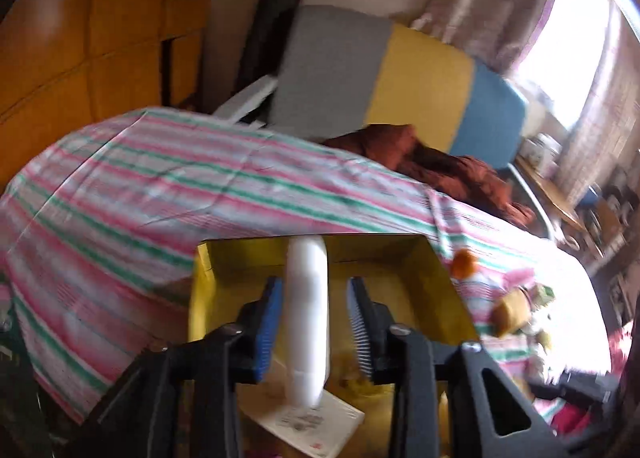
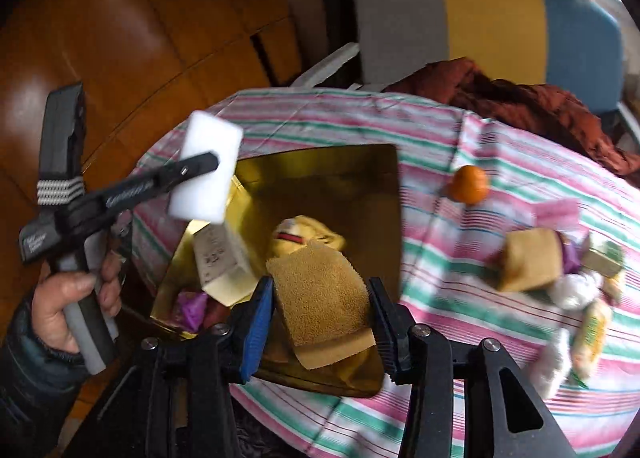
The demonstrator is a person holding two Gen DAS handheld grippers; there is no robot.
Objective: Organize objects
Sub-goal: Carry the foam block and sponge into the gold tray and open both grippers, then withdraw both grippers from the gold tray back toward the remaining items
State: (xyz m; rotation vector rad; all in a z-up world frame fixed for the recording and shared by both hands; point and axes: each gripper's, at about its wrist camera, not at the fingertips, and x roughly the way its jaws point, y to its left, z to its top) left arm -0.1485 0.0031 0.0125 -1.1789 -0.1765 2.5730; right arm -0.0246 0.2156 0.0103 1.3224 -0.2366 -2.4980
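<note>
A gold-lined open box (image 2: 382,177) stands on the striped tablecloth; it also shows in the left wrist view (image 1: 440,278). My left gripper (image 1: 314,322) holds a white foam block (image 1: 308,314) edge-on above the box, jaws slightly apart in that view; the right wrist view shows a finger (image 2: 196,165) across the white block (image 2: 208,169) at the box's left rim. My right gripper (image 2: 320,306) is shut on a tan sponge (image 2: 324,298) over the box's near side. Inside lie a white carton (image 2: 224,258), a yellow item (image 2: 308,238) and a purple wrapper (image 2: 188,308).
On the cloth right of the box are an orange (image 2: 469,184), a second tan sponge (image 2: 528,260), a pink packet (image 2: 558,211) and several small wrapped items (image 2: 592,322). A striped chair (image 2: 492,21) with a rust garment (image 2: 520,97) stands behind the table. Wooden cabinets (image 2: 120,37) are left.
</note>
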